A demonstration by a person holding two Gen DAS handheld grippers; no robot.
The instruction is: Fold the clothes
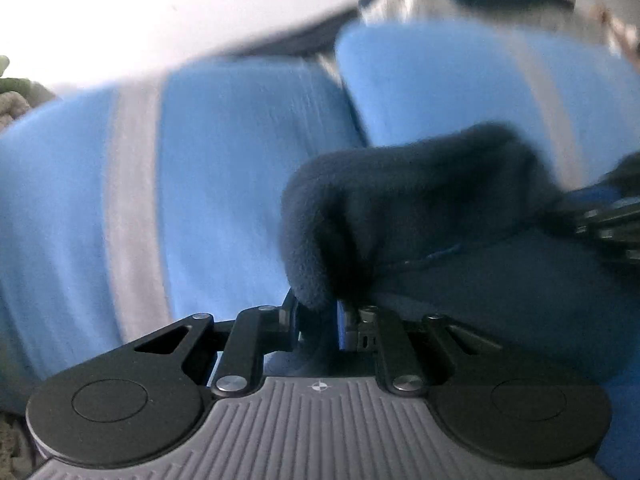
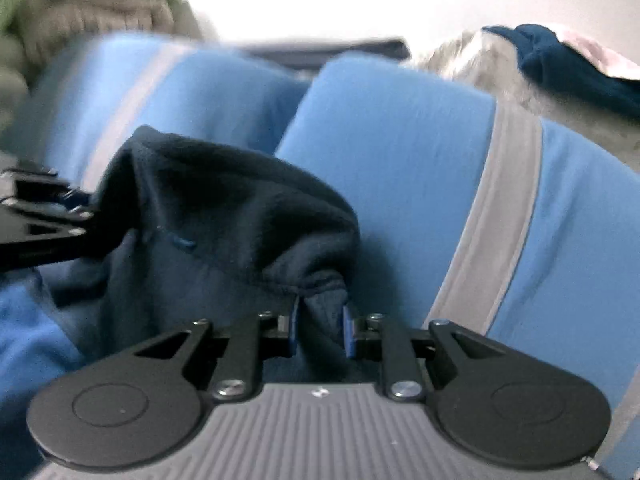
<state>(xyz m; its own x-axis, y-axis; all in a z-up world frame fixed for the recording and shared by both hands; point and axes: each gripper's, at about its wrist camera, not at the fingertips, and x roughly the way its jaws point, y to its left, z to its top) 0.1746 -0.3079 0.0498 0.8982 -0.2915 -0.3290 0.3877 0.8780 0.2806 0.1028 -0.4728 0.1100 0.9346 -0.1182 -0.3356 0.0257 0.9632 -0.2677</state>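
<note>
Right wrist view shows us the dark navy fleece garment [image 2: 224, 216], soft and napped, with a stitched seam and a small blue thread loop. It bunches into a raised fold, draped between our two grippers in front of two light blue cushions [image 2: 400, 140] with grey stripes. Our right gripper [image 2: 320, 330] is pinched narrow on one hemmed edge. In the left wrist view, our left gripper [image 1: 318, 320] clamps another edge of the garment [image 1: 400, 200]; blur softens the details, so the hem there is probably rolled.
</note>
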